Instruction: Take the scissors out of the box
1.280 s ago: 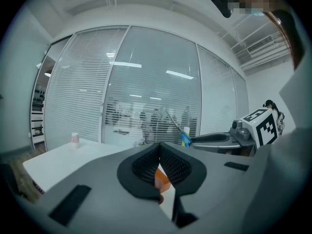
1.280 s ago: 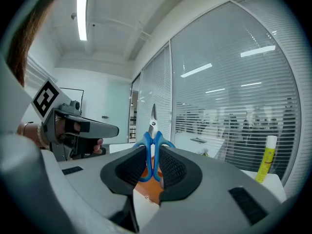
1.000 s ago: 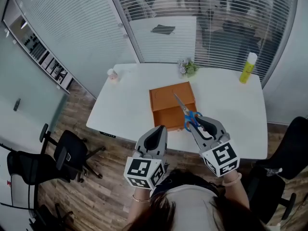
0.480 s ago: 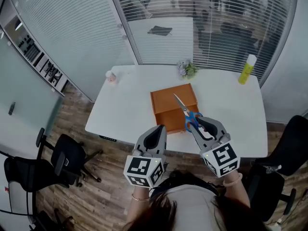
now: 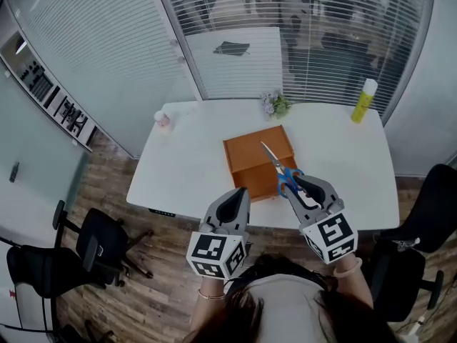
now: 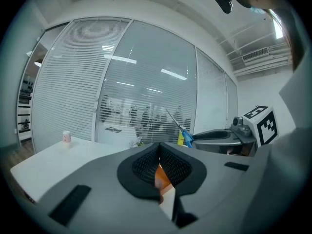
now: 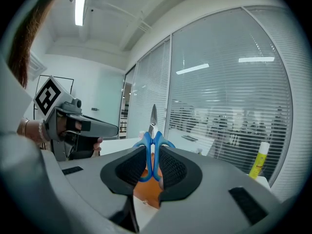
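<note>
Holding, right gripper (image 7: 152, 167): the scissors (image 7: 152, 147) are clamped by their blue handles between the two black pads, so the jaws are kept partly apart by the handles, and the blades are pointed up and away from the person.
Left gripper (image 6: 158, 167): its pads are seen brought together with nothing between them; it is held level beside the right one, at the near edge of the table (image 5: 186, 159).
Scissors, place: they are carried in the air, with the handles above the front edge of the orange box (image 5: 253, 152) and the blade tips over its top; no contact with the box is seen.
Box: it is left standing in the middle of the white table. Whether its top is open cannot be told from the head view.
Done so far: the removal is judged to be finished, since the scissors are lifted clear of the box and are firmly gripped.
Left to do: at most a set-down on the bare tabletop is judged to remain, and this is not named in the task.
Changed since the earlier frames: very little. The same grip on the handles is kept, and both grippers are found in nearly the same places. Only a slight shift of the whole head view is noticed.
</note>
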`<state>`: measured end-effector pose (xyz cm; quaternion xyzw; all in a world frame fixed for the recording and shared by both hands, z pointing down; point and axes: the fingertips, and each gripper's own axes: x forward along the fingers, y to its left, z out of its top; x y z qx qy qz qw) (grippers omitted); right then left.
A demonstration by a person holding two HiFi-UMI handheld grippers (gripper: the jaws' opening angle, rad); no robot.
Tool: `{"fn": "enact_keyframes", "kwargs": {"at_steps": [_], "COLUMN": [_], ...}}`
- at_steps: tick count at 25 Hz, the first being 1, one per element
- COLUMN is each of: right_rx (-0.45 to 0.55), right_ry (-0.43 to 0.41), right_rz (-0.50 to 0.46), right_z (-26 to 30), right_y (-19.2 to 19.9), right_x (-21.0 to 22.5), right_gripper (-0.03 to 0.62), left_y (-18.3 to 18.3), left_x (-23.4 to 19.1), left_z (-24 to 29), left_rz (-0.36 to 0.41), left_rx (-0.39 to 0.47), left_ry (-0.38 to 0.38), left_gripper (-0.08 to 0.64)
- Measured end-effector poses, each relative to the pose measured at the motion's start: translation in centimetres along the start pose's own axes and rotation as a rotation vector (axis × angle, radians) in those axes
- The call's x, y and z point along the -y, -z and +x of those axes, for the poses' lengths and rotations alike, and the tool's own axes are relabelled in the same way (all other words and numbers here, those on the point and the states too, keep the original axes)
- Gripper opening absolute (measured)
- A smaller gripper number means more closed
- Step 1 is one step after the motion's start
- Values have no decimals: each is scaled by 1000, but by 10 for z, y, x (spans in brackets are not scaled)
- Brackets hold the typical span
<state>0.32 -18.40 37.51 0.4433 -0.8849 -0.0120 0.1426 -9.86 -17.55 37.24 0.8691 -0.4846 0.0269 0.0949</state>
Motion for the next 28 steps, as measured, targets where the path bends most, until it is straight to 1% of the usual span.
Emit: {"fn": "enact_keyframes", "kwargs": {"at_steps": [6, 11, 15, 21, 28], "right_rx": [-22, -33, -36, -44, -52], "right_ry": [19, 30, 21, 4, -19], "right_rz": [-8, -4, -13, -26, -43], "right_z": [-1, 0, 1, 6, 14], "right_y": [3, 6, 5, 7, 8], "right_x": [-1, 3, 4, 3, 0], "right_gripper": [110, 110, 110, 110, 110], "left_y": [2, 5, 7, 13, 18], "left_x": [-2, -3, -4, -12, -17], "left_z": [3, 7, 8, 3, 5], "left_rz": [-9, -19, -29, -43, -50], "left_rx": [-2, -9, -11, -23, -29], "left_ry": [25, 28, 20, -12, -25], "left_gripper": [18, 18, 18, 18, 18]}}
